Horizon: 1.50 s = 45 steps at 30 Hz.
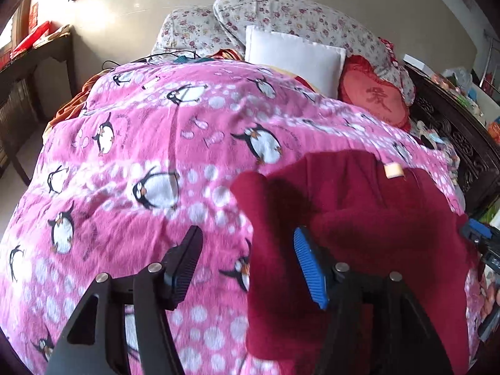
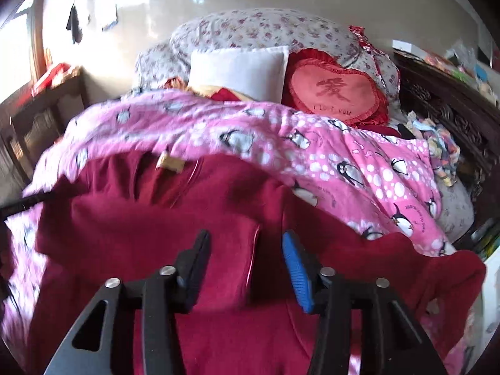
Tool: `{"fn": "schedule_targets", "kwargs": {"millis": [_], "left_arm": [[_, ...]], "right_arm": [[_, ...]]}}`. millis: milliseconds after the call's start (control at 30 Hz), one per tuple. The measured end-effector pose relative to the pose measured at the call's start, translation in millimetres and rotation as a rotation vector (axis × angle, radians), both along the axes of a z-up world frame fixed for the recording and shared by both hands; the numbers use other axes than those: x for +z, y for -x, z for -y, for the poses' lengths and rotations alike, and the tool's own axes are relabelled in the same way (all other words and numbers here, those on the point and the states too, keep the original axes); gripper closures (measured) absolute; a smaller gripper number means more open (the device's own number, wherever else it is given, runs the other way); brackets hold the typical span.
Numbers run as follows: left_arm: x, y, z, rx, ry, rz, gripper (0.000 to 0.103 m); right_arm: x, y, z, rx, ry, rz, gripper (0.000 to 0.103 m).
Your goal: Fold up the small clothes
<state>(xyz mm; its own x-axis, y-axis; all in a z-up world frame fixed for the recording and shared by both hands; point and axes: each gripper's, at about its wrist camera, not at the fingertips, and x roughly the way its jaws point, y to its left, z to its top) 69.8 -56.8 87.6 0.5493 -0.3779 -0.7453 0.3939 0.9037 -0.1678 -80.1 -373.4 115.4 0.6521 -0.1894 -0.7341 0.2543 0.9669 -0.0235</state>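
Left jaws: left gripper fills the bottom of the left wrist view, its two jaws spread, nothing pinched between them; one jaw shows a blue ribbed pad, the other a black one.
Garment, left view: one dark red garment lies on the bed, its left edge running down between the jaws and the rest spreading past the blue-padded jaw to the right; one pale label sits on it beyond the jaws.
Bed cover: one pink penguin blanket spreads beyond and to the left of the jaws.
Pillows: one white pillow, one red heart cushion and a flowered quilt roll lie far beyond the jaws.
Cut off, left view: right gripper shows only as a blue and black sliver at the right edge; its jaws cannot be read here.
Right jaws: in the right wrist view the right gripper has its two jaws spread and pinches nothing.
Garment, right view: the dark red garment lies under and between the jaws, a folded flap edge ending just inside the gap.
Hard to make out: blurred clutter on the dark carved furniture to the right; a dark rod crosses the garment's left edge, identity unclear.
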Motion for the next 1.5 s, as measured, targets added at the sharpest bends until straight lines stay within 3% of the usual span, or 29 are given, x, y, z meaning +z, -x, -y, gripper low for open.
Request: {"fn": "schedule_targets", "kwargs": {"millis": [100,133,167,267,333,433,500,567,600,633,667,767,933,1100,1133,1167,1233,1400,1467,1500], "left_arm": [[-8,11,7,-0.024,-0.03,-0.007,0.043],[-10,13,9,-0.024,-0.044,-0.007,0.043],[-12,14,11,-0.021,-0.058,-0.007,0.043],[-12,14,14,-0.021,-0.06,-0.005,0.043],[-8,14,14,-0.013,-0.041,0.001,0.042],[-7,12,21,-0.009,-0.035,0.013,0.036],[-11,11,29,-0.013,-0.047,0.005,0.035],[-19,7,39,-0.002,-0.076,-0.008,0.035],[-22,6,41,0.003,-0.086,-0.013,0.036],[-25,3,44,0.01,-0.096,-0.023,0.036],[-29,1,46,0.016,-0.101,-0.029,0.036],[-36,-4,51,0.021,-0.115,-0.038,0.035],[-37,-1,55,0.03,-0.122,-0.044,0.035],[-15,22,53,0.002,-0.133,-0.015,0.035],[-11,25,53,-0.004,-0.127,-0.01,0.035],[-5,29,52,-0.013,-0.112,-0.003,0.034],[5,37,50,-0.022,-0.085,0.014,0.031],[17,51,56,-0.067,-0.046,0.011,0.031],[19,55,59,-0.081,-0.05,0.02,0.031],[18,56,62,-0.089,-0.054,0.019,0.031]], "right_arm": [[-22,-6,8,0.012,-0.106,-0.037,0.041],[-29,-10,7,0.029,-0.115,-0.052,0.064],[-30,-9,8,0.017,-0.085,-0.043,0.094],[-17,3,17,0.015,-0.136,0.024,0.096],[-9,10,18,-0.004,-0.081,0.044,0.096],[-9,17,29,-0.052,-0.042,0.027,0.096],[-20,14,38,-0.061,-0.095,0.012,0.096],[-28,11,43,-0.083,-0.109,-0.015,0.089],[-28,13,46,-0.109,-0.1,-0.017,0.081],[-25,17,47,-0.133,-0.087,-0.011,0.067],[-20,21,46,-0.143,-0.075,0.007,0.064],[-8,30,35,-0.091,-0.053,0.037,0.064],[-39,14,21,-0.047,-0.013,-0.057,0.067],[-17,47,46,-0.1,-0.161,0.025,0.064],[-12,61,55,-0.13,-0.181,0.049,0.054],[-7,77,67,-0.173,-0.209,0.075,0.036],[-5,103,89,-0.25,-0.254,0.113,0.022],[-14,161,137,-0.444,-0.35,0.128,0.022],[-17,180,145,-0.449,-0.4,0.146,0.022],[-21,188,149,-0.439,-0.477,0.173,0.022]]}}
